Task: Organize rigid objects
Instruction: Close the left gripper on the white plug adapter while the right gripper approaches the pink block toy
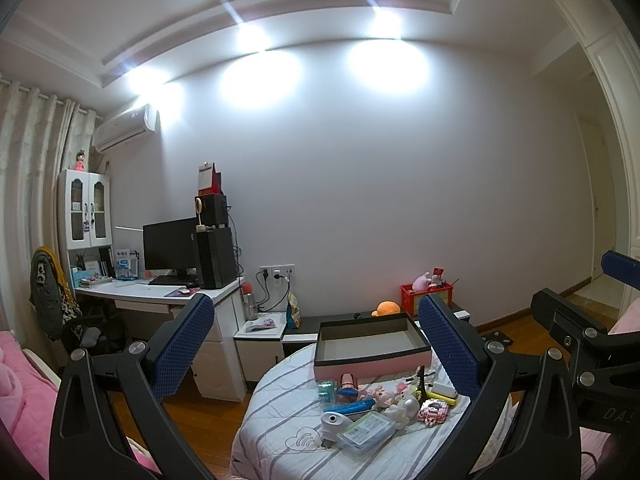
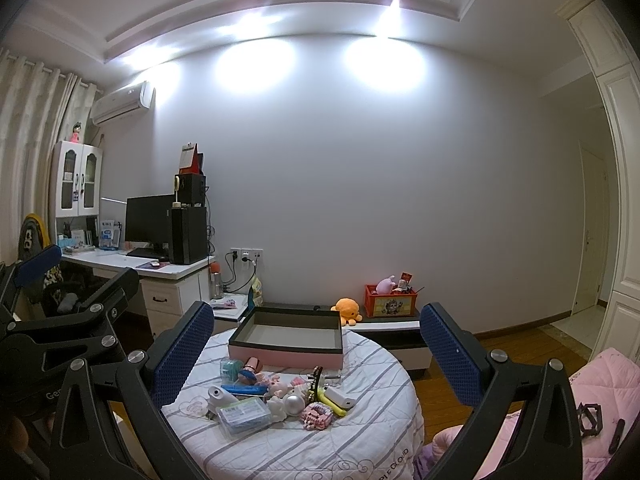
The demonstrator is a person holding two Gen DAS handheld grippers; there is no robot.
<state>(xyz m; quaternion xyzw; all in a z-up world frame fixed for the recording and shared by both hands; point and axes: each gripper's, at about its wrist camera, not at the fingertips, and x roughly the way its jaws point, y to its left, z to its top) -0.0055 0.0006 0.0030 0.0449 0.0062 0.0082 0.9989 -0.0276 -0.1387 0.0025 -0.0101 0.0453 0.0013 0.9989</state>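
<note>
Right up against my lens, the left gripper has its blue pads spread wide with nothing between them, and over on the other feed my right gripper is the same, pads splayed and empty. Both hover above the round table with its striped cloth, neither touching anything. Just past my fingers sits the clutter: a clear case nearest me, a white gadget just beside it on the left, a silver ball and a pink brick toy to the right, a white block lying on a yellow bar. Behind those I see a blue case, a teal box, a small doll and some pink figures, too small to sort out. At the far edge of the table the pink tray stands with nothing visible inside it. Beyond it, an orange plush and a red crate rest on a low cabinet against the wall, a desk with a monitor is off left, and pink bedding is at my right.
</note>
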